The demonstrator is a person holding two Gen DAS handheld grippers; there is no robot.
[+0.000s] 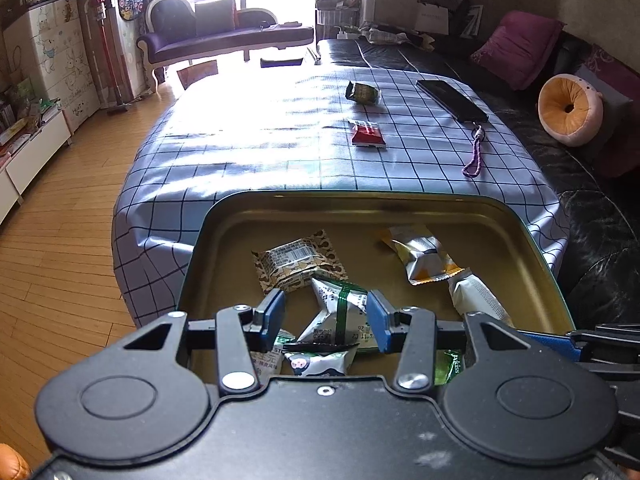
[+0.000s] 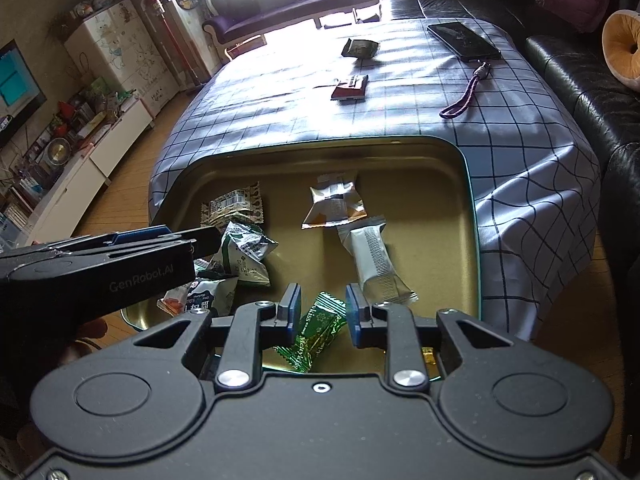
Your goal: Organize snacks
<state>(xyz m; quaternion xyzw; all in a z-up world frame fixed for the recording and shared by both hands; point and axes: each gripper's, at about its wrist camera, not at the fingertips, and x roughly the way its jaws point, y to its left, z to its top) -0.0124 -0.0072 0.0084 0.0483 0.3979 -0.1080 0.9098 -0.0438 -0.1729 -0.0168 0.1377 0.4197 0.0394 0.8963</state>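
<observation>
A gold tin tray [image 1: 532, 256] [image 2: 464, 184] sits at the near end of the checked table and holds several wrapped snacks. My left gripper [image 1: 328, 316] is open above a silver-and-green packet [image 1: 340, 308]; it shows from the side in the right wrist view [image 2: 200, 244]. My right gripper [image 2: 320, 310] is open over a green candy [image 2: 316, 332], not closed on it. A red snack [image 1: 368, 134] [image 2: 350, 88] and a dark green snack [image 1: 362, 92] [image 2: 360, 48] lie on the cloth farther away.
A black phone [image 1: 452, 100] [image 2: 464, 40] with a purple wrist strap [image 1: 474, 156] [image 2: 464, 100] lies at the table's far right. A black leather sofa [image 1: 592, 216] runs along the right. Wood floor [image 1: 60, 240] and cabinets lie left.
</observation>
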